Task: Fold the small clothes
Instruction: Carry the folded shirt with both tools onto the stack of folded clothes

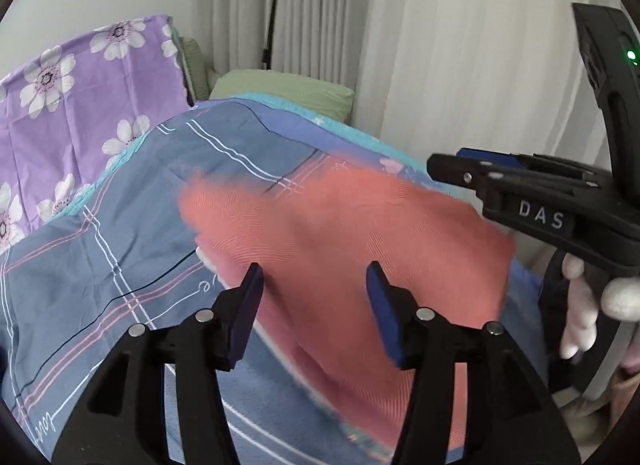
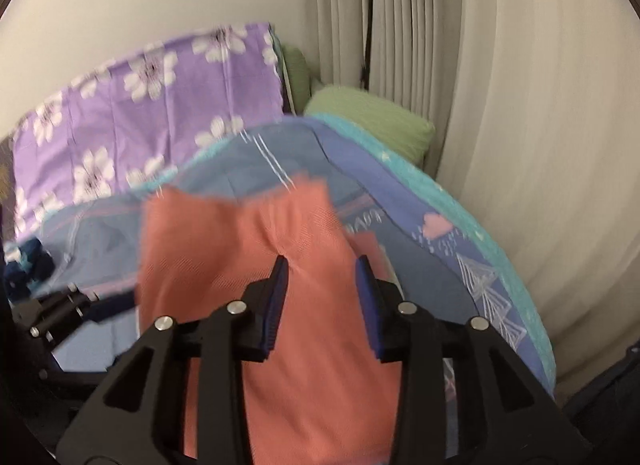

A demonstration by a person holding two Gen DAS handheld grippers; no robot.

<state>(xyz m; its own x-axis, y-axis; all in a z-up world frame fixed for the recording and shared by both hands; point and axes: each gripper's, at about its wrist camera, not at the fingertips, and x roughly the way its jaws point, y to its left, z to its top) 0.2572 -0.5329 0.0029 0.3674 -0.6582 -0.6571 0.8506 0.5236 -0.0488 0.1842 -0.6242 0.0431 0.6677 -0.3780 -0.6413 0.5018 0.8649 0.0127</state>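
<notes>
A coral-pink garment (image 1: 340, 233) lies blurred on the blue checked bedspread (image 1: 100, 249). My left gripper (image 1: 315, 265) hovers over its near edge, fingers well apart and nothing pinched between them. In the left wrist view my right gripper (image 1: 440, 167) comes in from the right above the garment's far corner, held by a white-gloved hand (image 1: 580, 305). In the right wrist view the garment (image 2: 240, 265) spreads under my right gripper (image 2: 322, 261). Its pads stand apart; creases in the cloth gather at the left fingertip (image 2: 281, 261), which touches it. My left gripper (image 2: 52, 313) shows at the left edge.
A purple flowered cloth (image 1: 80, 97) stands against the wall at the bed's head, with green pillows (image 1: 280, 89) beside it. Pale curtains (image 1: 460, 65) hang along the right side of the bed. A dark blue bundle (image 2: 28, 261) lies at the far left.
</notes>
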